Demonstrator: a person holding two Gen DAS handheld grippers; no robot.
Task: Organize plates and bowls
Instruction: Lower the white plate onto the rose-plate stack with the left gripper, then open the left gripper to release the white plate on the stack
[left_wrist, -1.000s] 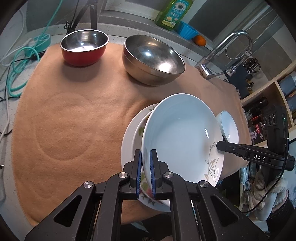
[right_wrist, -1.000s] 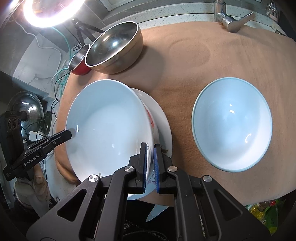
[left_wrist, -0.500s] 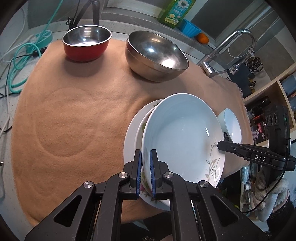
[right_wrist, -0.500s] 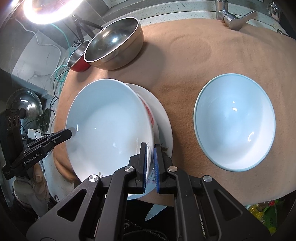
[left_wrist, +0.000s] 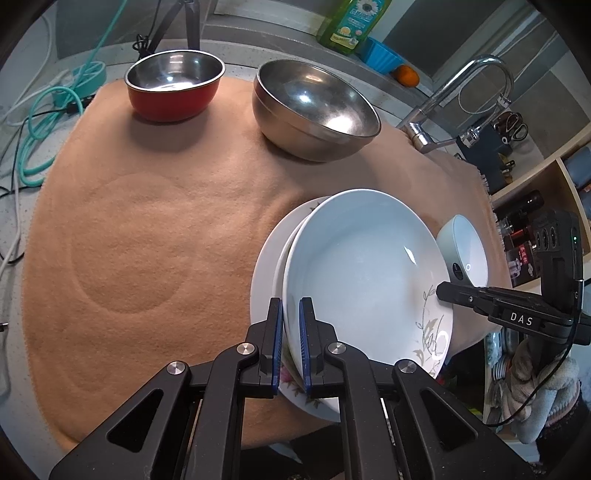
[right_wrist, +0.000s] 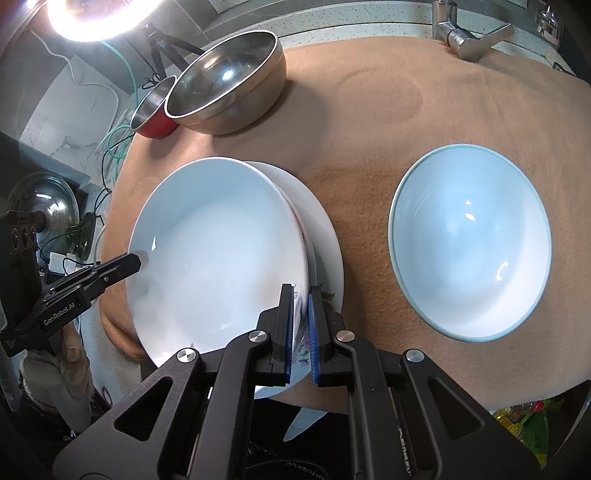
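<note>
Where it tilts, white plate (left_wrist: 362, 258) shows leaf print.

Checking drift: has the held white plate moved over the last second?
No. The white plate keeps its gap to the steel bowl.

Glossy ceramic plate (left_wrist: 362, 258), matt fuzzy cloth (left_wrist: 147, 229)
</note>
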